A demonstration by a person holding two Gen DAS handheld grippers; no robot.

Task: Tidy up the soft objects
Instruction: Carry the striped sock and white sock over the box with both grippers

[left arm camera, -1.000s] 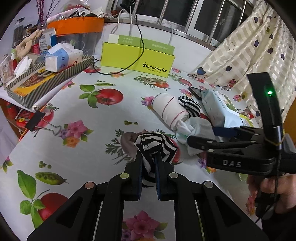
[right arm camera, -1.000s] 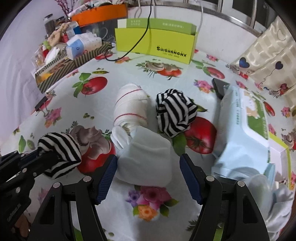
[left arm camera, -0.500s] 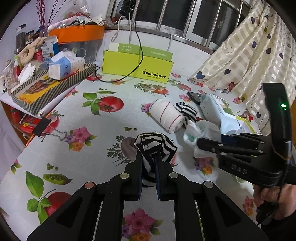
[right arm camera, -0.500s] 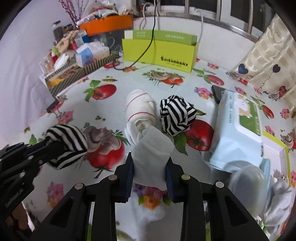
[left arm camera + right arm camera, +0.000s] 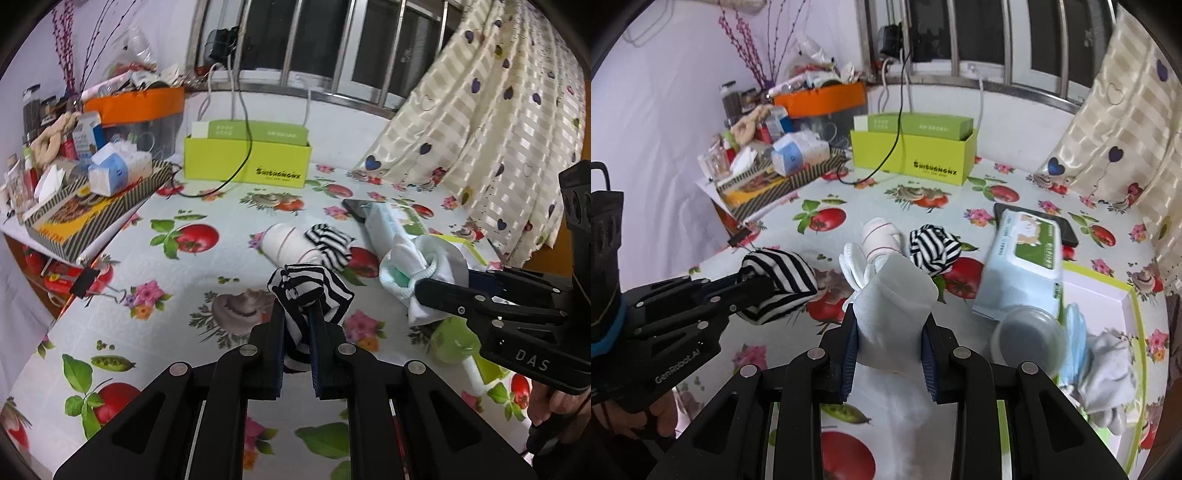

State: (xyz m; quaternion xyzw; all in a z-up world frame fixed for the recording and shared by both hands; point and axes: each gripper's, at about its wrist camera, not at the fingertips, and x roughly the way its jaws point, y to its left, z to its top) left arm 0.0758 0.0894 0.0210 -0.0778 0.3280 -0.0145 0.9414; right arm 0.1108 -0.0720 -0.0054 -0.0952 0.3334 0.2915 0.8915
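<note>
Meanwhile, the left gripper (image 5: 297, 332) pinches a striped sock ball (image 5: 310, 291); the right gripper (image 5: 888, 345) squeezes a white sock (image 5: 895, 306). Ahead of both, a white roll (image 5: 879, 236) and a striped bundle (image 5: 934, 249) lie on the table (image 5: 155, 295), not yet sorted.

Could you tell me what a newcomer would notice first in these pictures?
Probably the two bundles held up over the fruit-print tablecloth: the left gripper clamps a black-and-white striped sock ball, the right gripper a white sock bundle. Behind them, a lime-green box stands by the window.
</note>
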